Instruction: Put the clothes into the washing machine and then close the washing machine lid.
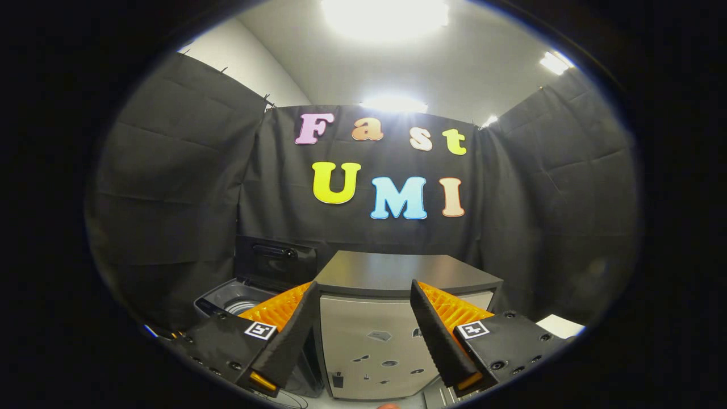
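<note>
My gripper [363, 284] is open, its two black and orange fingers spread wide with nothing between them. The washing machine [218, 300] stands low, beyond and to the left of my left finger [292, 329]. Its dark lid [275, 262] stands upright at the back, so the round tub [241, 307] shows, partly hidden by that finger.
A grey cabinet [369, 341] with a dark flat top [397, 272] stands straight ahead between the fingers, right beside the washing machine. A white flat object [561, 325] lies low beyond the right finger. Black cloth walls close the booth on three sides.
</note>
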